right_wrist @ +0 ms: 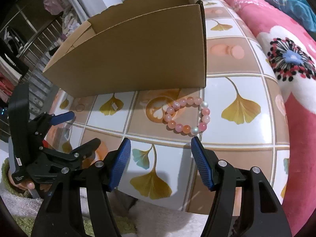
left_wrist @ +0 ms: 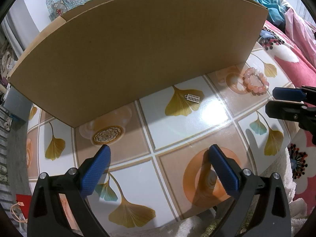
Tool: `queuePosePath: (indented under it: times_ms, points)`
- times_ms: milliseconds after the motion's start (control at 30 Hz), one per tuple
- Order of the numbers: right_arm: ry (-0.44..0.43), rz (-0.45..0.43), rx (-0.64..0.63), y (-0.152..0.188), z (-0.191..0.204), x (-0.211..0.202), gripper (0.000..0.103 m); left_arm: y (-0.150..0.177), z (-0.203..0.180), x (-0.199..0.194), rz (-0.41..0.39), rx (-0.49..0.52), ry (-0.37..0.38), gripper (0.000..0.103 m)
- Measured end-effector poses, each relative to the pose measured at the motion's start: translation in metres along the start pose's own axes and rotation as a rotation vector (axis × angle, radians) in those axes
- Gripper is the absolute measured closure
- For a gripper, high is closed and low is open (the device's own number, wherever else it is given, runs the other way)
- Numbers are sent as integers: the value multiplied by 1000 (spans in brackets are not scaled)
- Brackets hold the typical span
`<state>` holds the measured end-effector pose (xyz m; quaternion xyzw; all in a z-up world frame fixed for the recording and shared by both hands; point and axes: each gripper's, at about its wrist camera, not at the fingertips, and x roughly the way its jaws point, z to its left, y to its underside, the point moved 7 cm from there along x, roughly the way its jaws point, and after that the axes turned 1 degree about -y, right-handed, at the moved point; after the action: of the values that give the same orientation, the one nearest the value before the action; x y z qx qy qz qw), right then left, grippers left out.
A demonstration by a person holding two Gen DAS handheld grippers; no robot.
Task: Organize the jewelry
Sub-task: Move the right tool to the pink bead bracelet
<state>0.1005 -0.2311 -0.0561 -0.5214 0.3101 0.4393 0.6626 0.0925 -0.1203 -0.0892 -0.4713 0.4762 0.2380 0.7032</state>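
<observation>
- Left wrist view: left gripper [left_wrist: 159, 159] gapes empty over the table [left_wrist: 197, 138]; only here does a small metal charm [left_wrist: 193, 98] read clearly, flat beside the cardboard box [left_wrist: 138, 59]; thin, probably hard to pinch.
- Right wrist view: right gripper [right_wrist: 161, 156] open, empty, just short of the bead bracelet [right_wrist: 187, 117]; beads likely smooth, rolling; pinch across one side of the ring; box interior shows here.

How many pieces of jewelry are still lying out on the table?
2. The pink bead bracelet lies near the cardboard box's right front corner; the small silver charm lies in front of the box's middle. The box interior is hidden, so more may be inside.
</observation>
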Motion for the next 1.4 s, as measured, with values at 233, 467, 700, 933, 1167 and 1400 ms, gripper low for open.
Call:
queuePosePath:
  times_ms: [233,467,700,933,1167,1400]
  points:
    - [-1,0,-1,-1,0,0,42,0,1,-2,0,1,-1,6]
    - [-2,0,-1,0,0,1,42,0,1,-2,0,0,0,6]
    - [-17,-12,-1,-2,3,1,42,-1,2,0,0,-1,1,6]
    - [-28,-37,-31,-14,13,7,47,-2,2,0,1,-3,2,6]
    - [-10,-44,-19,-28,10,20,66,-2,4,1,1,-3,3,6]
    - [45,-22,-60,-26,7,28,89,-4,5,1,1,-7,9,6]
